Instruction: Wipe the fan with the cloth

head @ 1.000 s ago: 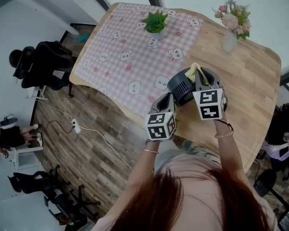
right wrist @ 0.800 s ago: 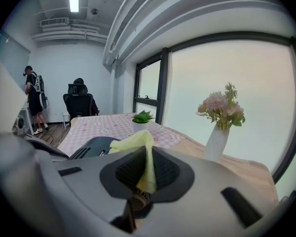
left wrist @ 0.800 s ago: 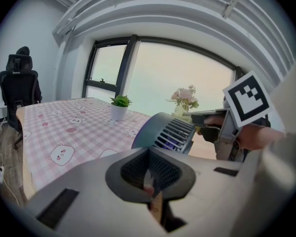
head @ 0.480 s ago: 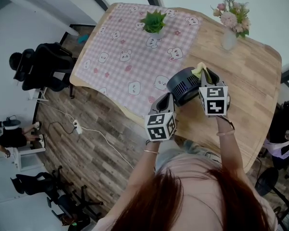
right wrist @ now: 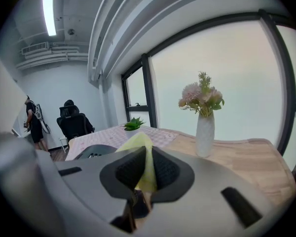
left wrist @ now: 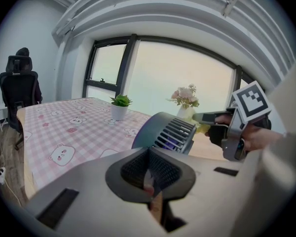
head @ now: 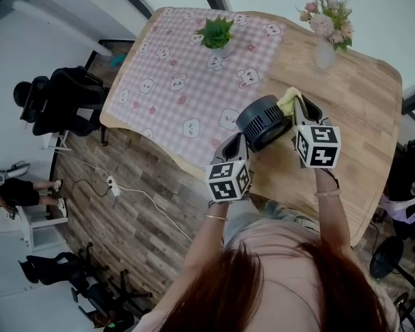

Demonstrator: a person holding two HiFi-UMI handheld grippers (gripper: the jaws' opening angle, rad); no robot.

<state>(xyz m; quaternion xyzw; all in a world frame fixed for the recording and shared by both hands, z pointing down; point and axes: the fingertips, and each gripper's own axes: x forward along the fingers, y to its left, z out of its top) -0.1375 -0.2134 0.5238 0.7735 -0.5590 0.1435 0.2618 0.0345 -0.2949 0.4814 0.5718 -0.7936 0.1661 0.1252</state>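
The wooden bench (head: 363,120), half covered by a pink checked tablecloth (head: 173,81) at its 10 o'clock side, lies below both grippers, which work near its 6 o'clock edge.

The fan (head: 264,122) is off the bench surface, at 1 o'clock of the left gripper (head: 236,144). Over the last second its round grille has tipped a little more toward the head view. The left gripper's jaws are pressed nearly together on a thin part that is hard to make out. I judge it to be the fan's stand, since the fan sits just past them in the left gripper view.

The right gripper (head: 295,106) has slid from the fan's 2 o'clock side out toward 3 o'clock. Its jaws pinch the yellow cloth (head: 288,100), and a fold of it stands up between them in the right gripper view (right wrist: 140,154). The cloth touches the fan's rim at about 2 o'clock.

That shift reads as 1 stroke along the housing, so the wipe looks under way, with most of the rim probably not yet covered.

I can read no brand or label on the fan. The only printed marks are the black-and-white squares on the 2 gripper cubes and the bear faces on the tablecloth.
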